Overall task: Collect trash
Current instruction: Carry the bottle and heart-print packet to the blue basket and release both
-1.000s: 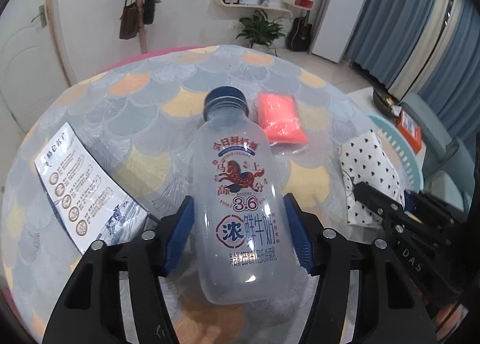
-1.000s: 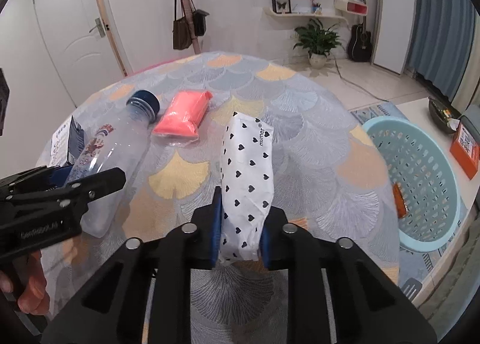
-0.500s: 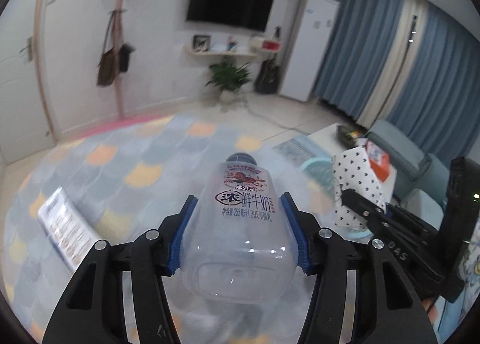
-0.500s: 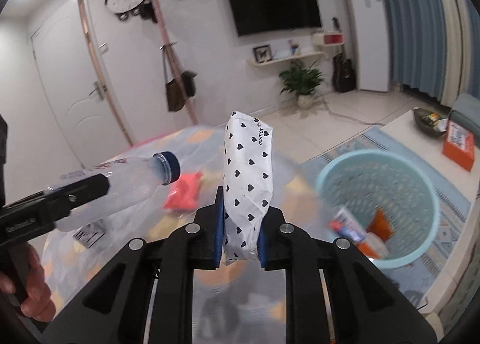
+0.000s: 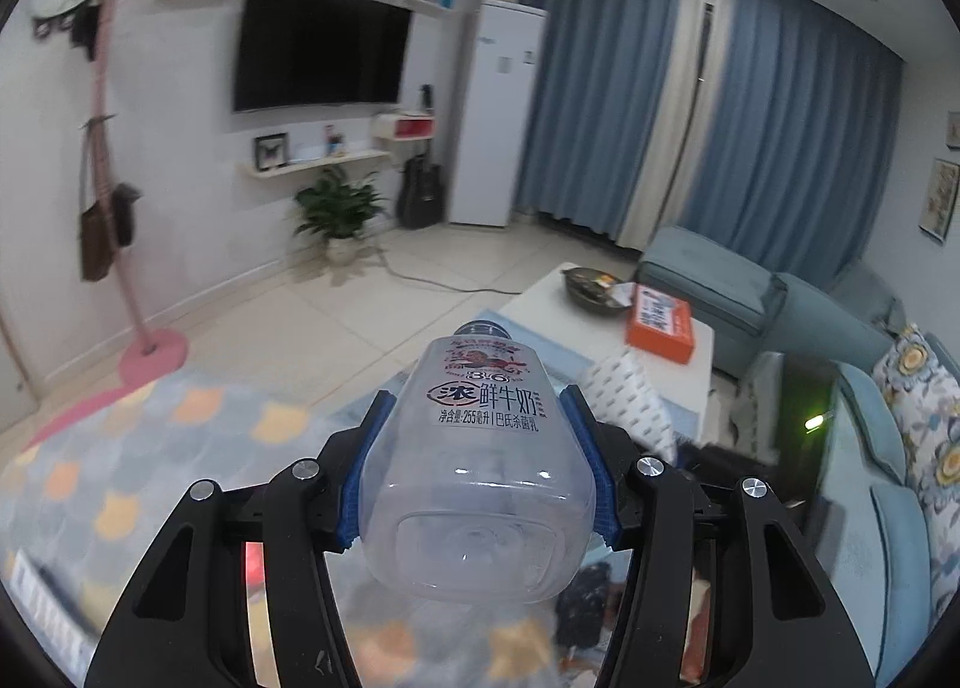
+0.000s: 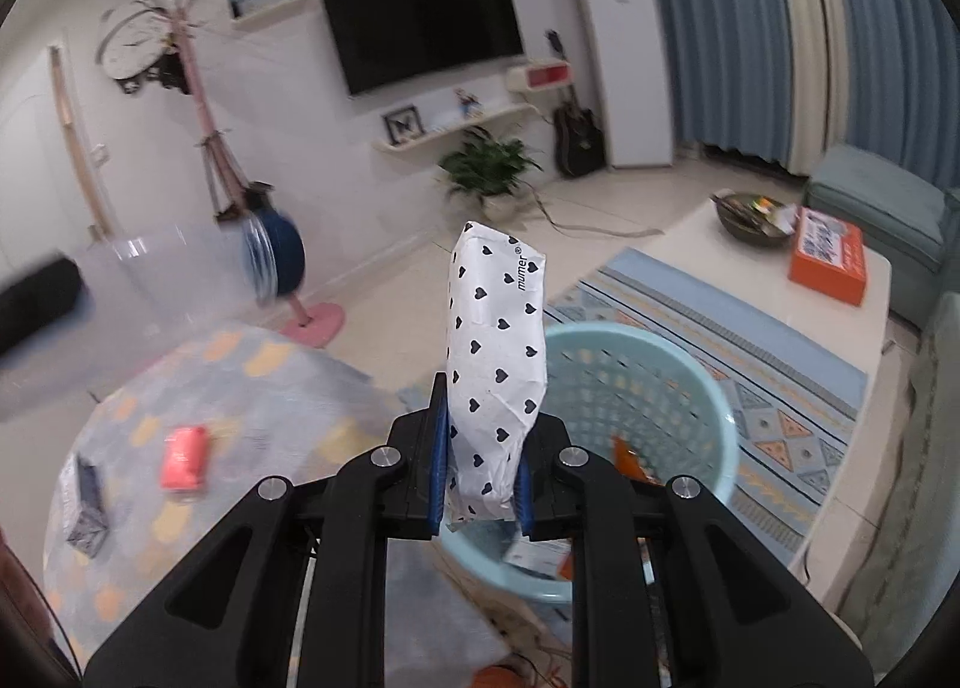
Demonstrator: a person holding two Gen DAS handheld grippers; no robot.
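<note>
My left gripper [image 5: 477,466] is shut on a clear plastic milk bottle [image 5: 480,472] with a blue cap, held in the air above the table. The bottle shows blurred at the left of the right wrist view [image 6: 180,292]. My right gripper [image 6: 480,466] is shut on a white packet with black hearts [image 6: 495,364], held upright above a light blue basket [image 6: 690,388] that holds some wrappers. The packet also shows in the left wrist view [image 5: 630,394], behind the bottle.
A round table with a scale-pattern cloth [image 6: 252,400] carries a red packet [image 6: 183,457] and a leaflet [image 6: 87,502]. A white coffee table [image 6: 840,328] with an orange box [image 6: 831,256] and a bowl stands to the right. A blue sofa [image 5: 900,478] is at far right.
Both grippers rose from the table with their loads and swung right. The right gripper with the packet now hangs over the basket; the table has dropped low in both views.
</note>
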